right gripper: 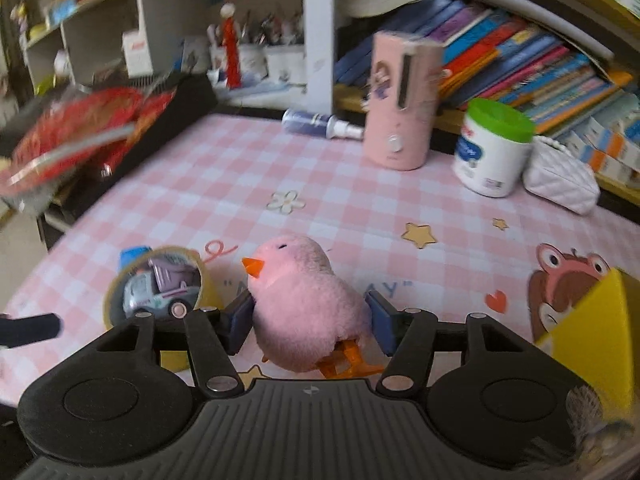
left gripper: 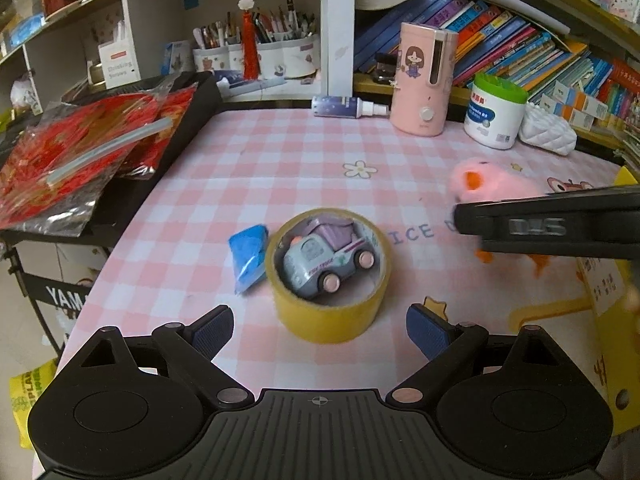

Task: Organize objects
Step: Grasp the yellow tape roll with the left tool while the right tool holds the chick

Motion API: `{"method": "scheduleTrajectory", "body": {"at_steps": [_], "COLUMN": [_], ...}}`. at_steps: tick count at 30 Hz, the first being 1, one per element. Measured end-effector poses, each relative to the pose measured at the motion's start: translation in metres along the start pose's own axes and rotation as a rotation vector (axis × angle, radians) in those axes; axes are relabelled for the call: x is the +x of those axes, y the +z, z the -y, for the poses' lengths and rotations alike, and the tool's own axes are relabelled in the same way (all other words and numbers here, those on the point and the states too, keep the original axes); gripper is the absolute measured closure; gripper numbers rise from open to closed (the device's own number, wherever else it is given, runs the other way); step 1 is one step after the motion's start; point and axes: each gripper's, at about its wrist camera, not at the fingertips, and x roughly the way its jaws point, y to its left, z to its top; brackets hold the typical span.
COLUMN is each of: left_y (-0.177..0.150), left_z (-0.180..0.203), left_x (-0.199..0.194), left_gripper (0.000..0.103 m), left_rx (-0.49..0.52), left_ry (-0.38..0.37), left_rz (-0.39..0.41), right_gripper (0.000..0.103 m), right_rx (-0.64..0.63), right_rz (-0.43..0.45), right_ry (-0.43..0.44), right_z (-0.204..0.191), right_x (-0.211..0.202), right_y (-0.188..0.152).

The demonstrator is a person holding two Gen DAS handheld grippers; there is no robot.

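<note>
A pink plush chick (right gripper: 304,304) with an orange beak and feet sits between the blue pads of my right gripper (right gripper: 310,316), and both pads press on its sides. In the left wrist view the same chick (left gripper: 492,184) shows behind the right gripper's black finger (left gripper: 552,224). A yellow tape roll (left gripper: 328,320) lies flat on the pink checked cloth (left gripper: 256,160) with a small grey and purple toy truck (left gripper: 328,260) inside its ring. A blue packet (left gripper: 248,256) touches the roll's left side. My left gripper (left gripper: 320,322) stands open just before the roll.
A pink cylinder device (left gripper: 424,80), a white jar with a green lid (left gripper: 496,112), a white quilted pouch (left gripper: 548,132) and a spray bottle (left gripper: 348,106) line the back. Red packets (left gripper: 80,152) lie on a black keyboard at left. A yellow box (right gripper: 592,320) stands at right.
</note>
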Motion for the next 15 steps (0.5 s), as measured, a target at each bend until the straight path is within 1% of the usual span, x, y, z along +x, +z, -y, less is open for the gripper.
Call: {"method": "scheduleTrajectory", "body": {"at_steps": [6, 8, 11, 15], "left_y": [0.008, 0.010, 0.012, 0.015], "left_z": [0.007, 0.010, 0.014, 0.015], "left_x": [0.015, 0.022, 0.031, 0.042], "left_gripper": [0.008, 0.008, 0.008, 0.008], "left_rx": [0.024, 0.033, 0.050, 0.061], "left_ry": [-0.006, 0.001, 0.034, 0.038], "left_rz": [0.006, 0.005, 0.001, 0.000], "right_gripper": [0.046, 0.046, 0.046, 0.046], "right_rx": [0.034, 0.039, 0.053, 0.071], "right_rz": [0.037, 0.032, 0.020, -0.004], "right_ry": [-0.011, -0.012, -0.010, -0.008], "right_z": [0.012, 0.014, 0.017, 0.020], "right_x": [-0.023, -0.024, -0.027, -0.027], "right_y": [-0.002, -0.002, -0.006, -0.012]}}
